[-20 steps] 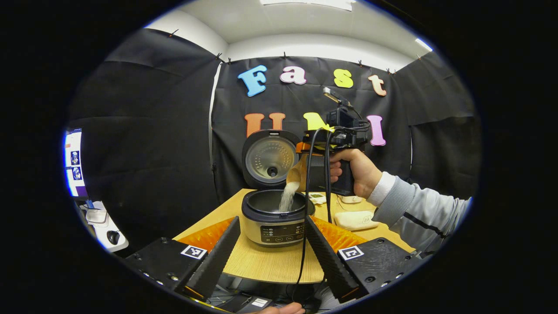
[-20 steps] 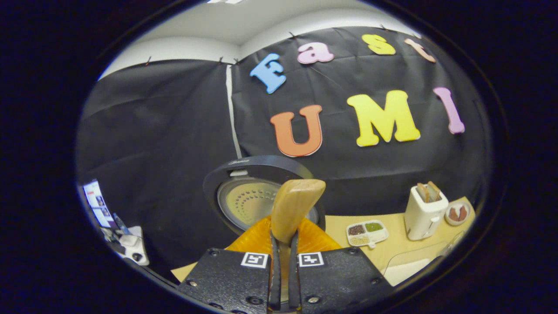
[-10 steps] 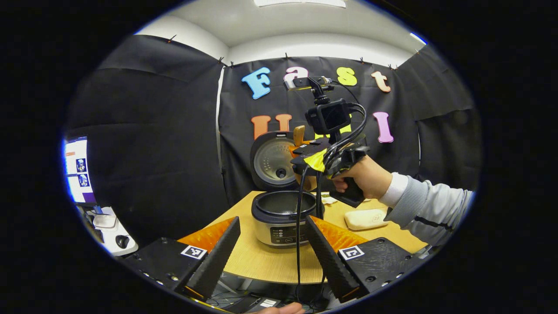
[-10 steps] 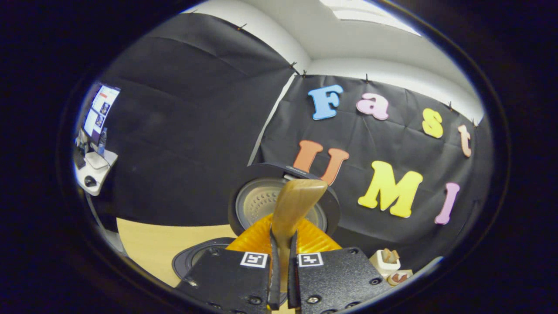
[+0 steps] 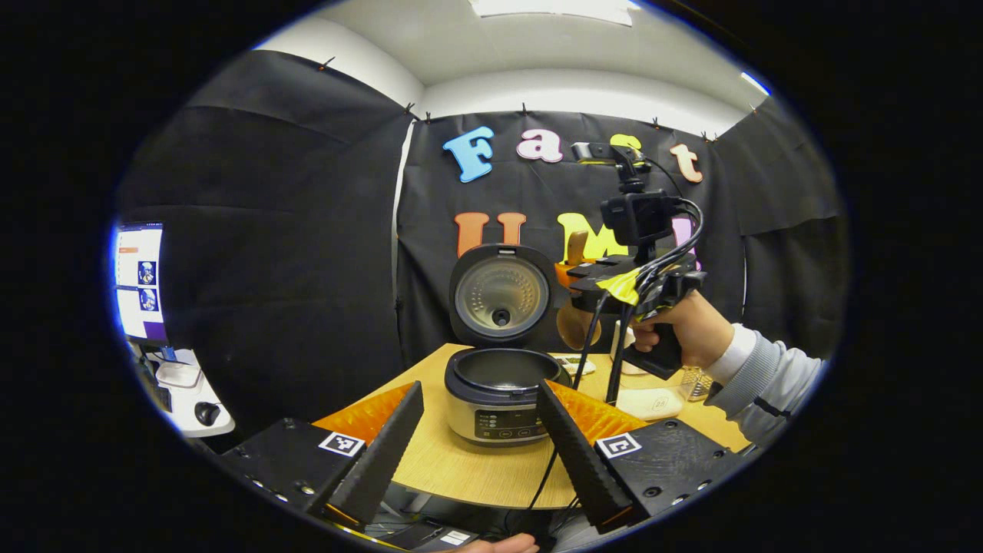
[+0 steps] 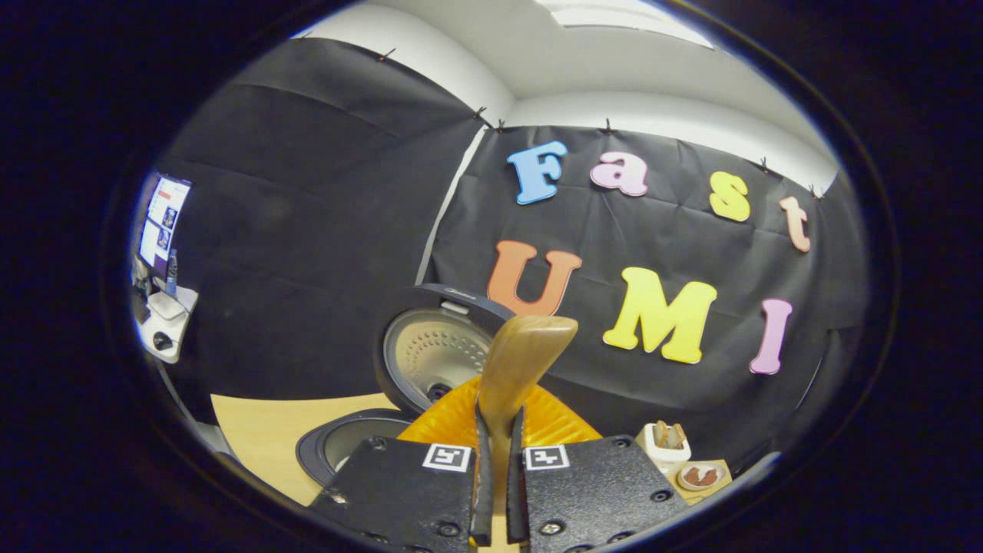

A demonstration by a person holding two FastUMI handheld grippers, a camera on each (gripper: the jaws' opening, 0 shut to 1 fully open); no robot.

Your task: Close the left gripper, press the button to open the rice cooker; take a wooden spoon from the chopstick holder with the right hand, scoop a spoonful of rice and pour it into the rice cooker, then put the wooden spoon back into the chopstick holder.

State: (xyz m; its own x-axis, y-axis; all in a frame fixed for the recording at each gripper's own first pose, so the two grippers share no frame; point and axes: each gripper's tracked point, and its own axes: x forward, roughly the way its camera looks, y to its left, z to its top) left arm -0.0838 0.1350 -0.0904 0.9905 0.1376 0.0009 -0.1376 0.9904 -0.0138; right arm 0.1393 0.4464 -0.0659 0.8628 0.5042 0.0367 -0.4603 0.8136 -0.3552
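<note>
Left gripper (image 5: 480,430): jaws spread wide, holding nothing. It hangs at the near edge of the table (image 5: 468,472), with the cooker (image 5: 503,395) framed between its two fingers.

Cooker: stands on the table, lid (image 5: 501,296) raised upright at its far side, pot open. The pot contents cannot be made out.

Right gripper (image 5: 587,280): held in a hand (image 5: 691,330) above and to the right of the cooker, clear of it. In the right gripper view, this gripper (image 6: 498,491) has its jaws narrowed onto the spoon (image 6: 518,369), both fingers pressing the handle. The spoon stands up out of the fingers, with the open lid (image 6: 430,353) behind it to the left and the pot rim (image 6: 338,442) lower left.

Far right on the table: a toaster (image 6: 664,442) and a small bowl (image 6: 700,476) just beside it.
</note>
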